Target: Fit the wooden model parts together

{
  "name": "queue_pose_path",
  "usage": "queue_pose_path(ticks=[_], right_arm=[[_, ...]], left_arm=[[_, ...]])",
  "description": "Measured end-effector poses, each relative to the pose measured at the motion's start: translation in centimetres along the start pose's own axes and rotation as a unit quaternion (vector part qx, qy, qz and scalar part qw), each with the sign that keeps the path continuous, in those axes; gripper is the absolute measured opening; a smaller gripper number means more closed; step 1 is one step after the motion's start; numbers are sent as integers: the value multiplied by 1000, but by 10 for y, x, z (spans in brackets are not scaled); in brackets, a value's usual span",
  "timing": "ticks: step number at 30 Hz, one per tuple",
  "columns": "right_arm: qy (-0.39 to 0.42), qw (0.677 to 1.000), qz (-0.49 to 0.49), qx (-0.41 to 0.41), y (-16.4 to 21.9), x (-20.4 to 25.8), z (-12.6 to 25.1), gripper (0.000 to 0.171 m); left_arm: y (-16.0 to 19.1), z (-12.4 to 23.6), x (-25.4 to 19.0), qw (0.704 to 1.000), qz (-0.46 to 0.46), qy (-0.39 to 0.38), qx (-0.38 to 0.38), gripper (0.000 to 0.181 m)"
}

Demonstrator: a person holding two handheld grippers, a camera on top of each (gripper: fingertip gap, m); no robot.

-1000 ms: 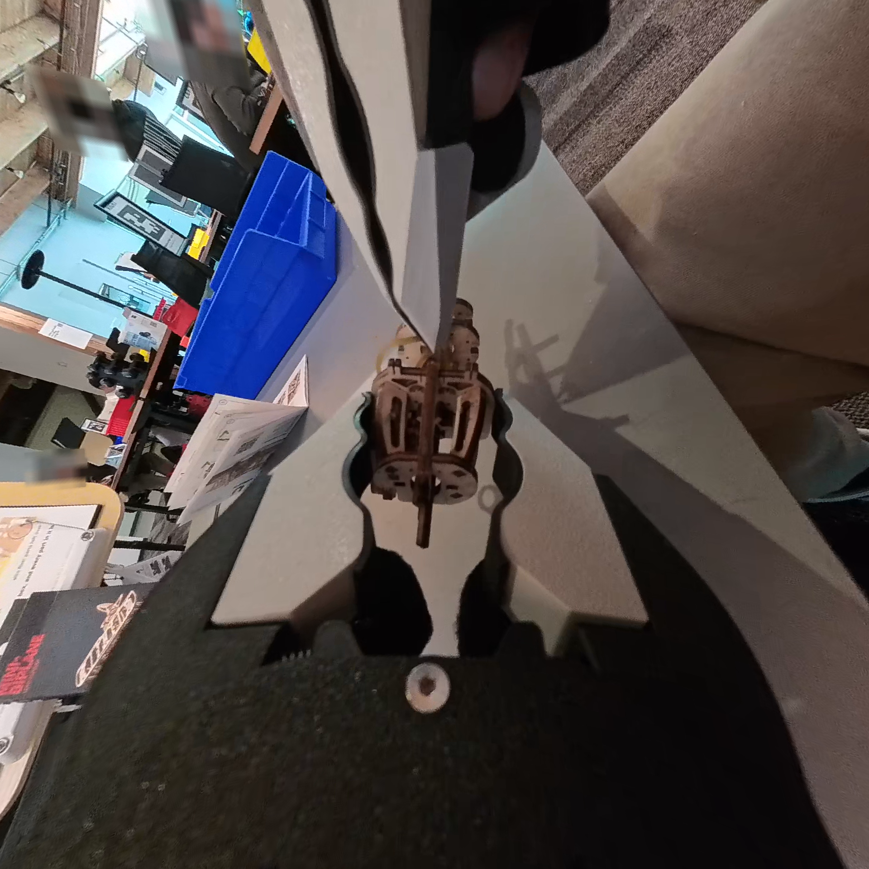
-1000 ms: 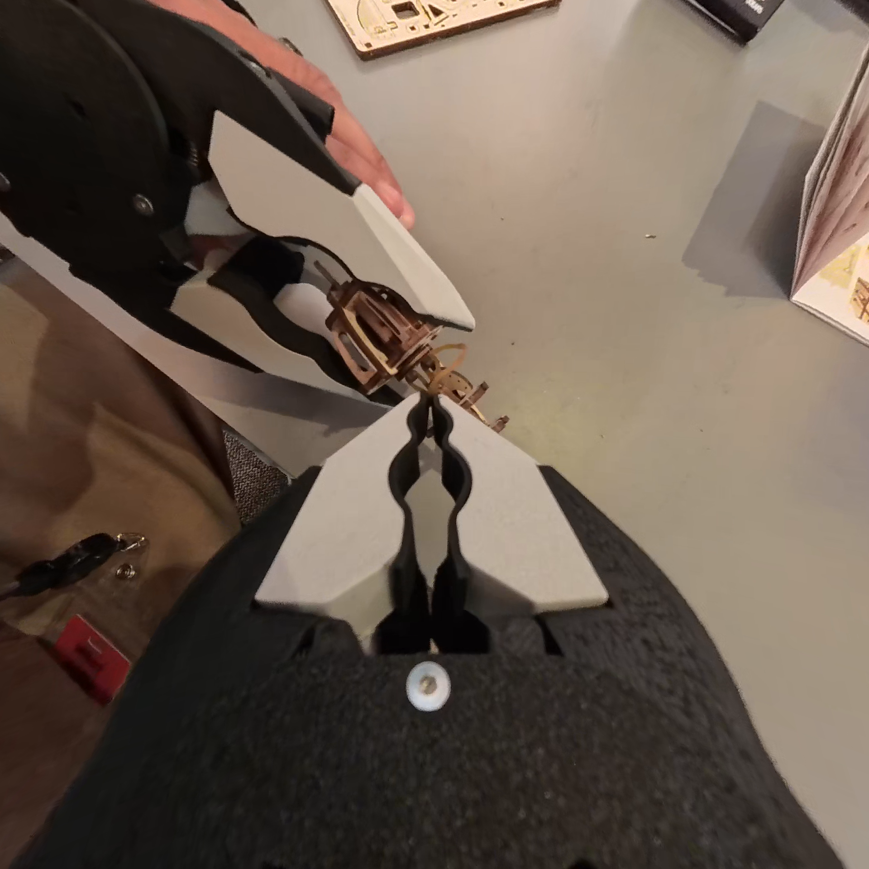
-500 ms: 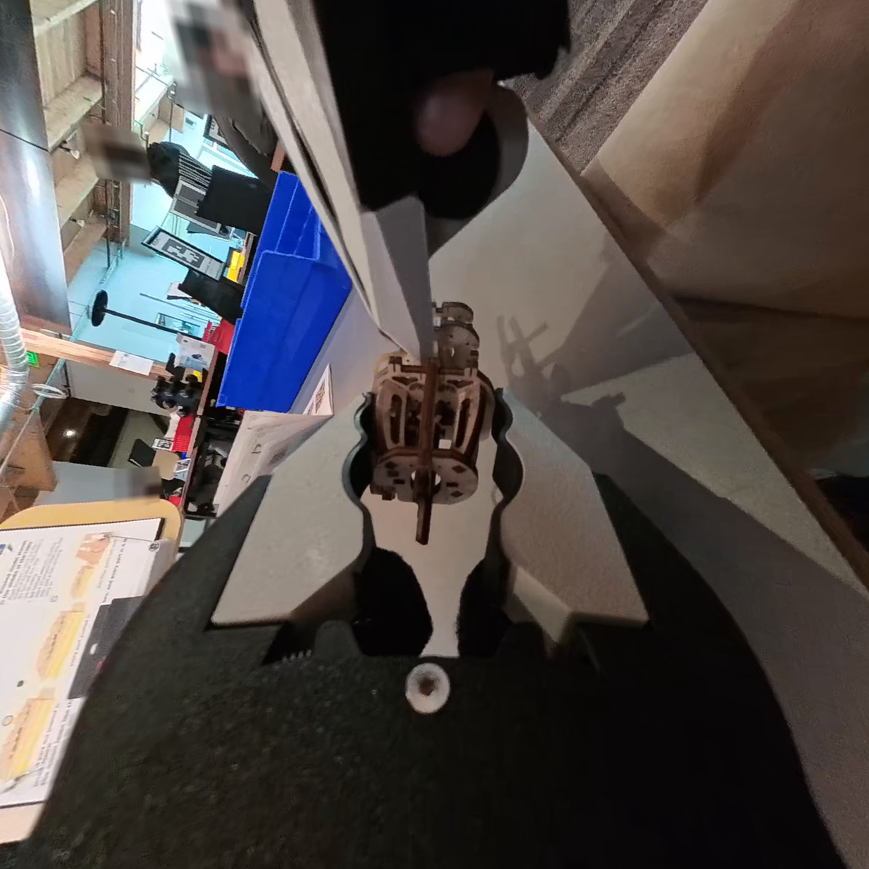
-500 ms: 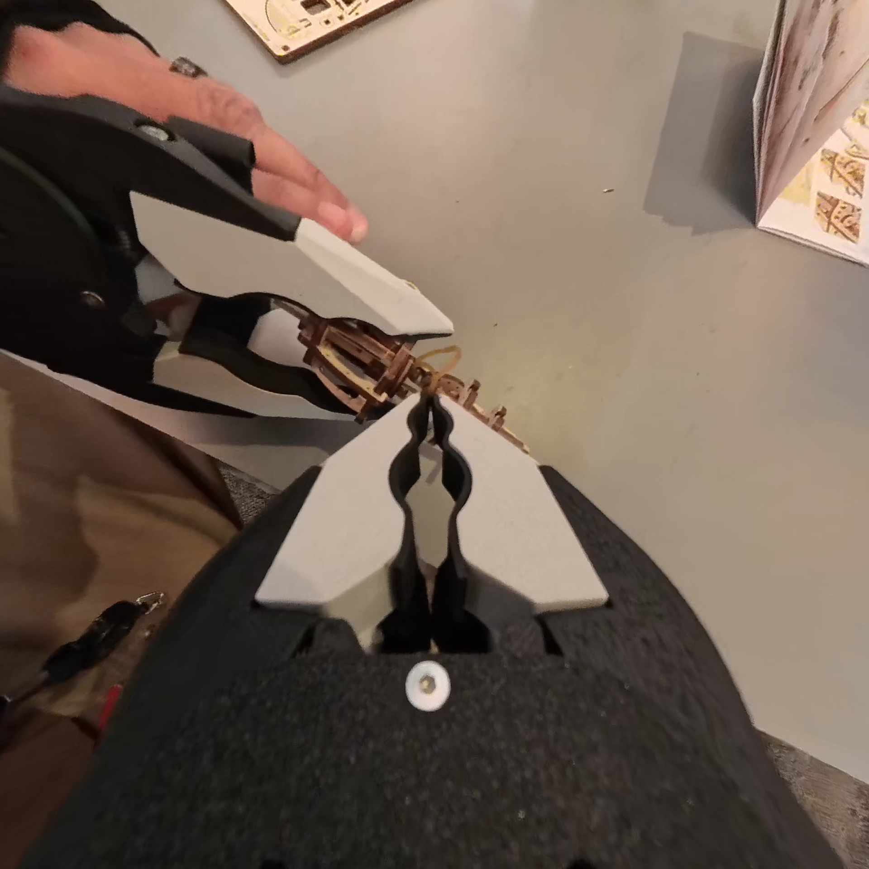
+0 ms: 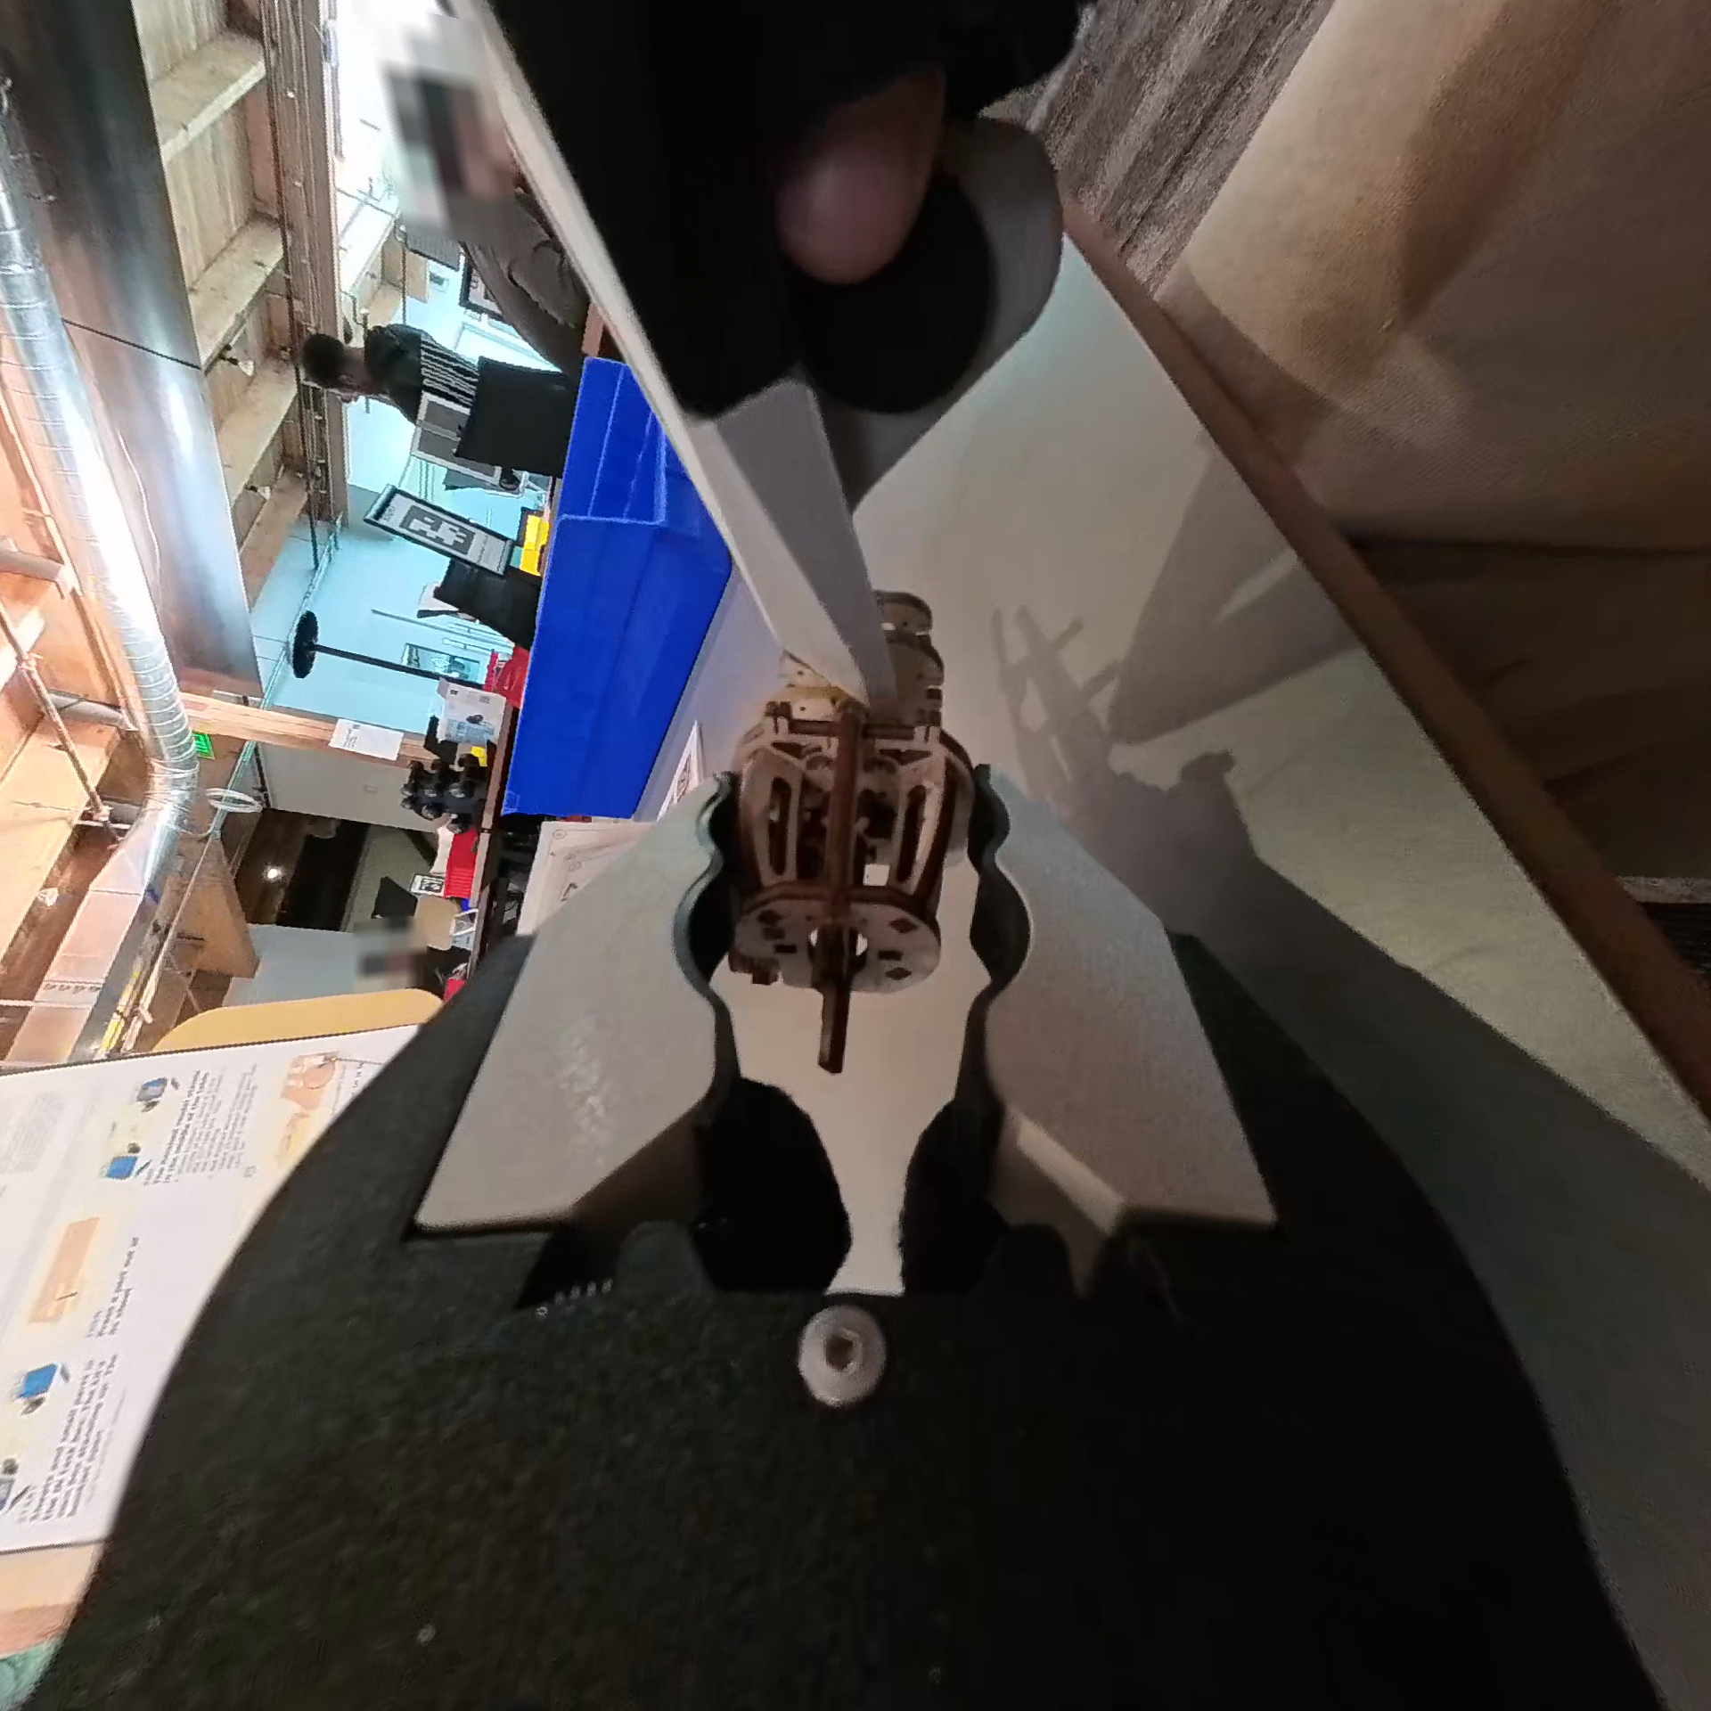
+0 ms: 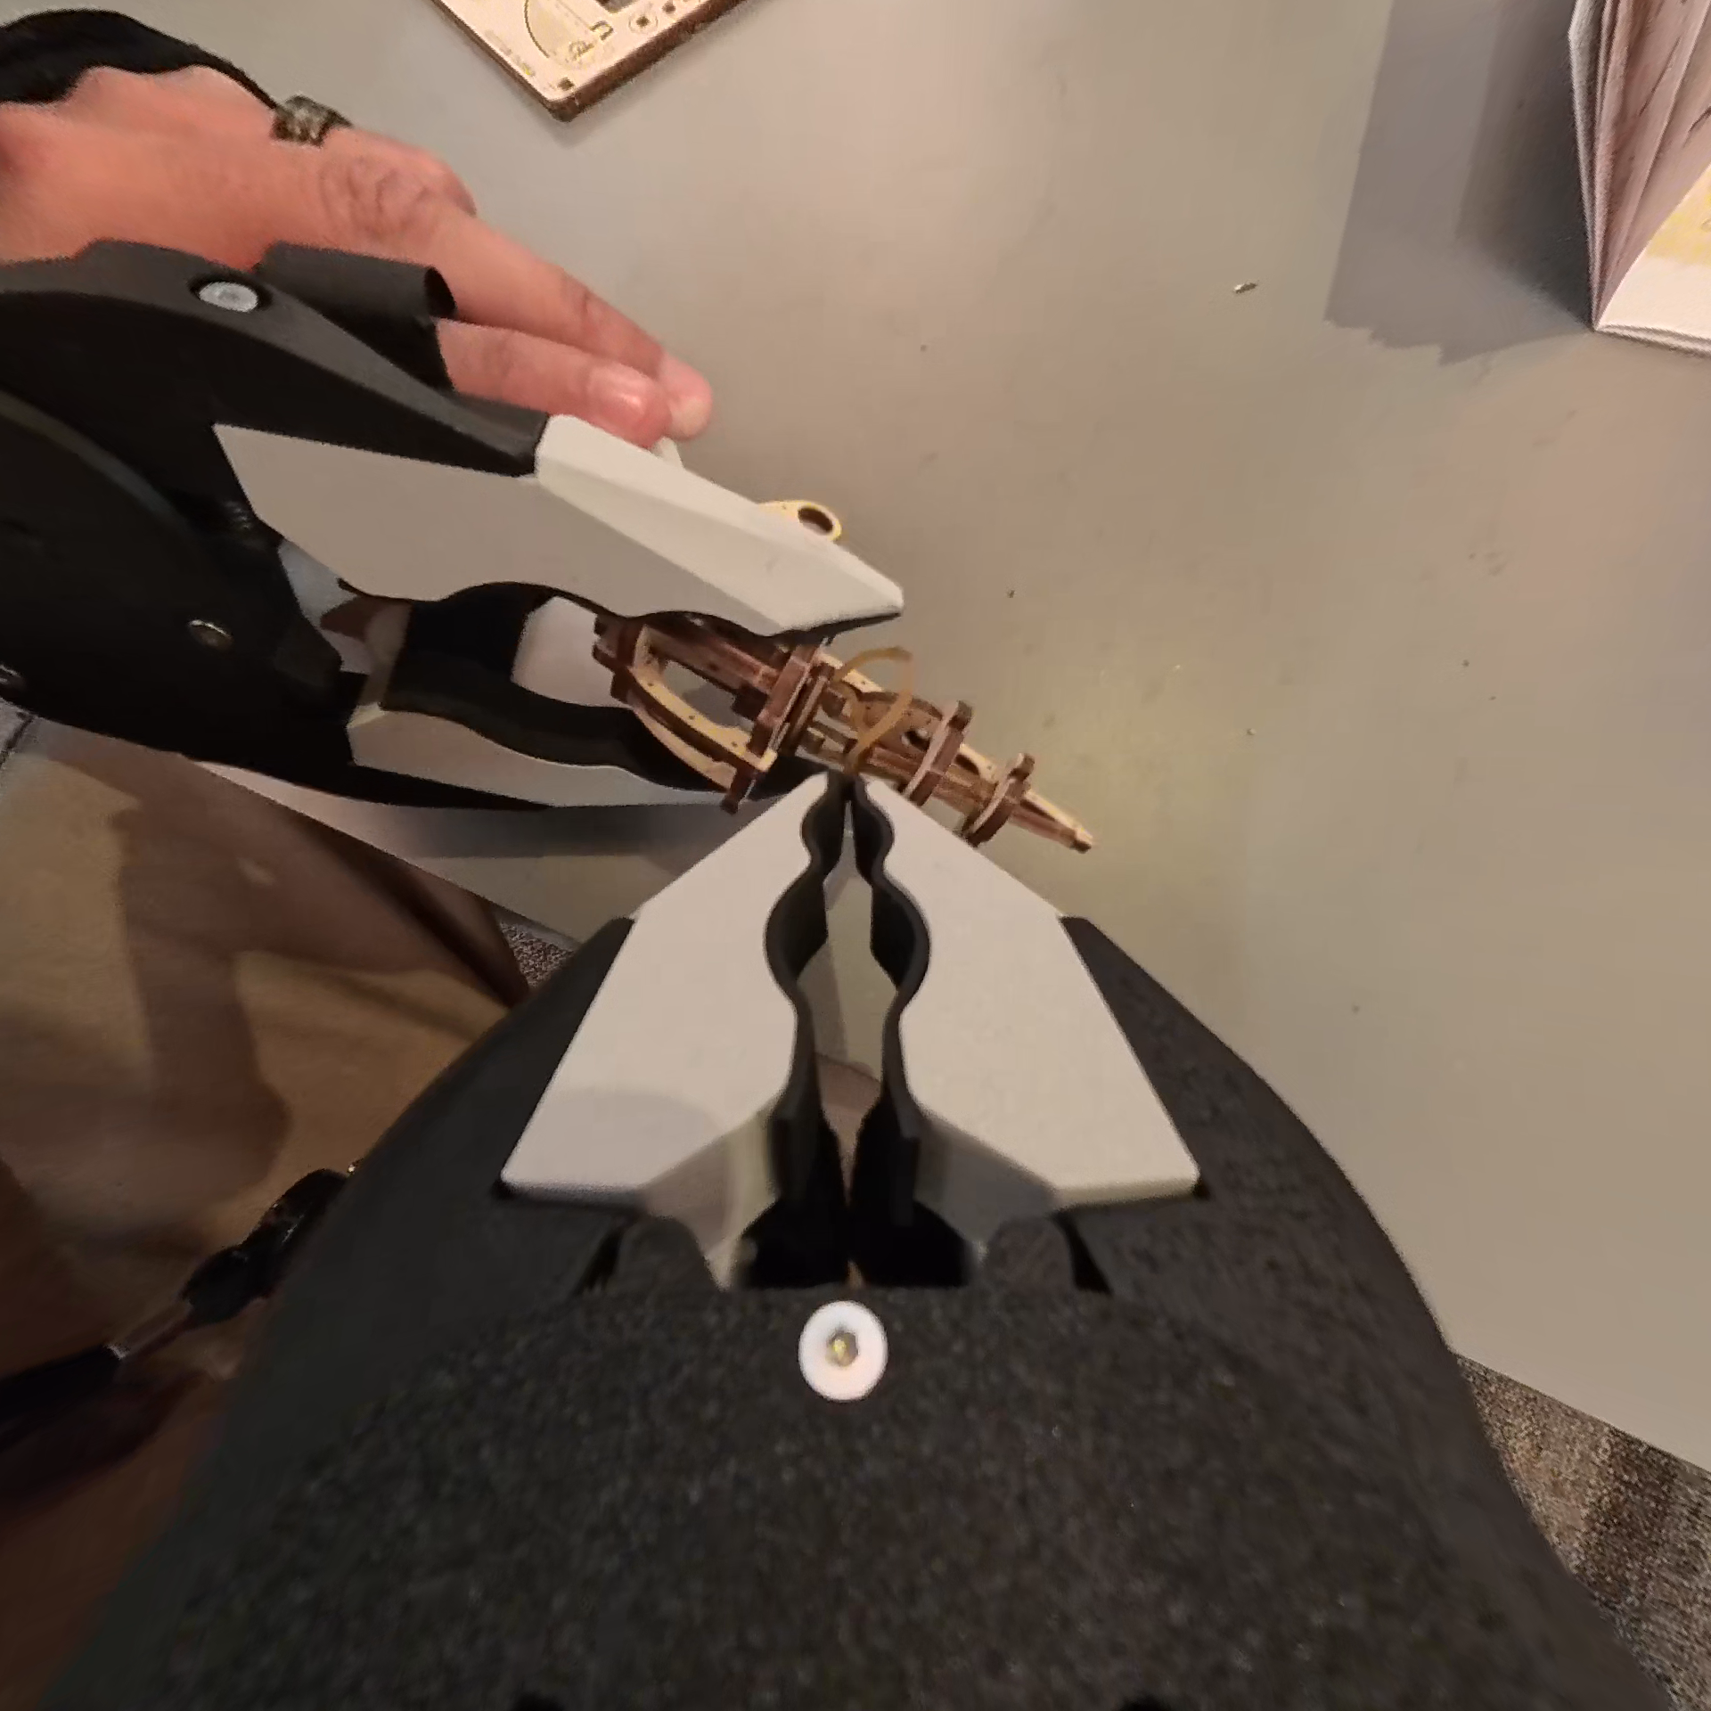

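The wooden model [image 5: 838,833] is a small cage-like frame with a long pointed spine [image 6: 935,741]. My left gripper [image 5: 847,792] is shut on the cage end and holds it above the grey table [image 6: 1204,463]. In the right wrist view the left gripper [image 6: 815,694] comes in from the left with a hand on it. A tan rubber band [image 6: 880,680] loops over the spine. My right gripper [image 6: 844,787] has its tips together at the band's lower end. In the left wrist view the right gripper [image 5: 861,680] comes down from above onto the model's far part.
A blue bin [image 5: 630,630] stands at the table's far side. Printed instruction sheets [image 5: 139,1250] lie to the left. A folded booklet [image 6: 1648,167] and a wooden parts sheet [image 6: 593,46] lie farther out. The table edge [image 5: 1389,648] and brown trousers [image 6: 231,1018] are close by. My two grippers' fingertips are within a few centimetres of each other.
The left gripper has turned the model flatter, so more of its spine now shows past the right gripper's tips. Both grips have stayed shut.
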State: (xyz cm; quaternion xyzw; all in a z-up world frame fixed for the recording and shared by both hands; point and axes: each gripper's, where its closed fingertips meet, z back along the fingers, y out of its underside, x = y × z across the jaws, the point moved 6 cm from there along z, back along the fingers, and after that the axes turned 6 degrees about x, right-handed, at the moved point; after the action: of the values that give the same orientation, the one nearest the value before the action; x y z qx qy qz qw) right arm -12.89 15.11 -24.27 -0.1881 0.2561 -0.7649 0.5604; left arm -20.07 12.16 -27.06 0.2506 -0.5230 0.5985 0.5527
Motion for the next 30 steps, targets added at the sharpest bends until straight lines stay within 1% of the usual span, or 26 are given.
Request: queue_pose_path(ticks=[8, 12, 17, 20, 30], right_arm=[[1, 1000, 15, -10, 0, 5, -4, 0], [-4, 1000, 17, -9, 2, 6, -7, 0], [24, 998, 43, -32, 0, 6, -4, 1], [24, 998, 41, -40, -1, 6, -3, 1], [17, 998, 52, -35, 0, 8, -3, 6]], left_arm=[[1, 0, 6, 999, 44, 13, -5, 46], [1, 0, 6, 999, 48, 14, -7, 46], [1, 0, 6, 998, 56, 22, -11, 46], [0, 0, 6, 997, 65, 25, -14, 46], [0, 0, 4, 999, 39, 15, -13, 47]])
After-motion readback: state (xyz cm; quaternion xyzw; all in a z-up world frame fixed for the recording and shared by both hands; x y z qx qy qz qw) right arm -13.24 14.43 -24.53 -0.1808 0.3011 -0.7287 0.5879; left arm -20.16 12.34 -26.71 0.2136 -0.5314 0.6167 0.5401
